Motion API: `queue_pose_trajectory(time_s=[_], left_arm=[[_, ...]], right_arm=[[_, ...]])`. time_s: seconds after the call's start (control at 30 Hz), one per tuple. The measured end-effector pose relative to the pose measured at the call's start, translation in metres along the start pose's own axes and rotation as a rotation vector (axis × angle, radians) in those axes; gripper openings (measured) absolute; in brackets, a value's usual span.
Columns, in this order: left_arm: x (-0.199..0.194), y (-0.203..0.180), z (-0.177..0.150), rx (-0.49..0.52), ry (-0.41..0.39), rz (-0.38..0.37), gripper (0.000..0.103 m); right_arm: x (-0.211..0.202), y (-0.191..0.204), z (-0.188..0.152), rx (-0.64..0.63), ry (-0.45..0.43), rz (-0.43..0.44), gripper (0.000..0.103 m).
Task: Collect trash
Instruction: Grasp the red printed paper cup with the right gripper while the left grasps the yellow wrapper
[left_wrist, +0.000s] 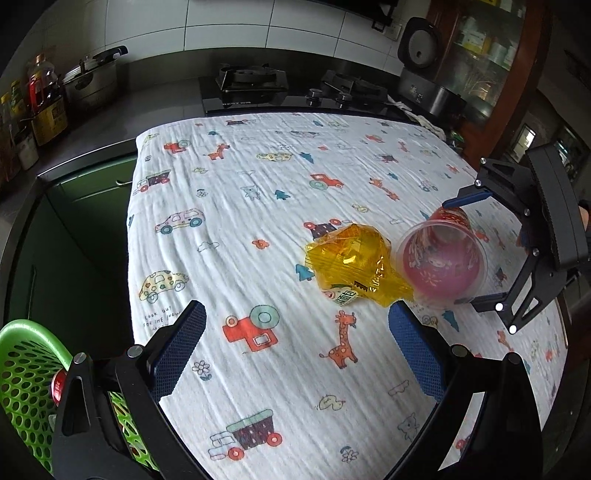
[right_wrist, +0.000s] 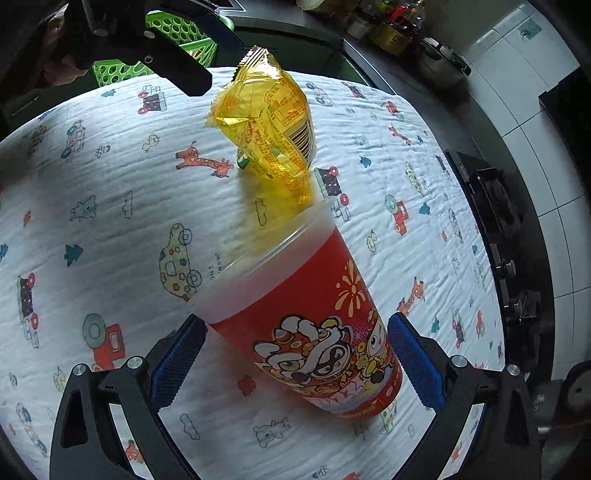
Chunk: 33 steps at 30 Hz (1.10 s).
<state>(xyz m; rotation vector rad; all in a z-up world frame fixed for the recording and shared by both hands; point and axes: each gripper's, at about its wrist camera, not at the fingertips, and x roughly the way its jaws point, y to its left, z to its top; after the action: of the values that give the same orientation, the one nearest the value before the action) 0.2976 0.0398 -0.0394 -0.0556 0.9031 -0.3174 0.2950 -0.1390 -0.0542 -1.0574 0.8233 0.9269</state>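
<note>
A red printed plastic cup (right_wrist: 325, 332) lies on its side on the patterned cloth, its mouth toward a crumpled yellow wrapper (right_wrist: 273, 122). My right gripper (right_wrist: 297, 365) is open, with a finger on each side of the cup; the pads look just clear of it. In the left wrist view the cup (left_wrist: 441, 264) and the wrapper (left_wrist: 354, 269) lie ahead to the right, with the right gripper (left_wrist: 467, 251) around the cup. My left gripper (left_wrist: 295, 350) is open and empty, above the cloth short of the wrapper.
A green perforated basket (left_wrist: 26, 373) sits at the table's left edge, with a red item inside; it also shows in the right wrist view (right_wrist: 177, 33). A cloth-covered table (left_wrist: 258, 206) stands against a counter with a gas stove (left_wrist: 255, 85), a pot (left_wrist: 92, 77) and bottles (left_wrist: 40, 103).
</note>
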Motion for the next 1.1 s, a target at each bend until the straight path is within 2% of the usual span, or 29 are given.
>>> queue_pose_trajectory(time_s=[0.17,0.33,0.4,0.47,0.7,0.97,1.1], left_arm=[[0.002,0.003,0.002,-0.009,-0.007,-0.009,0.098],[0.006,0.0,0.004,-0.003,-0.006,-0.021,0.098],[0.007,-0.002,0.005,0.001,-0.012,-0.024,0.098],[0.008,-0.002,0.006,0.0,-0.014,-0.027,0.098],[0.007,-0.006,0.006,0.008,-0.025,-0.046,0.098],[0.011,-0.018,0.013,0.024,-0.031,-0.091,0.098],[0.018,-0.023,0.022,0.027,-0.031,-0.1,0.098]], right_arm=[[0.002,-0.009,0.005,0.075,-0.024,0.042,0.095],[0.011,-0.009,0.007,0.081,-0.003,0.022,0.094],[0.013,-0.009,0.007,0.086,0.009,0.022,0.086],[0.014,-0.012,0.007,0.118,0.018,0.03,0.083],[0.008,-0.021,-0.002,0.282,0.016,0.127,0.072],[-0.004,-0.009,-0.017,0.464,0.005,0.251,0.069],[-0.01,0.001,-0.021,0.493,-0.005,0.272,0.068]])
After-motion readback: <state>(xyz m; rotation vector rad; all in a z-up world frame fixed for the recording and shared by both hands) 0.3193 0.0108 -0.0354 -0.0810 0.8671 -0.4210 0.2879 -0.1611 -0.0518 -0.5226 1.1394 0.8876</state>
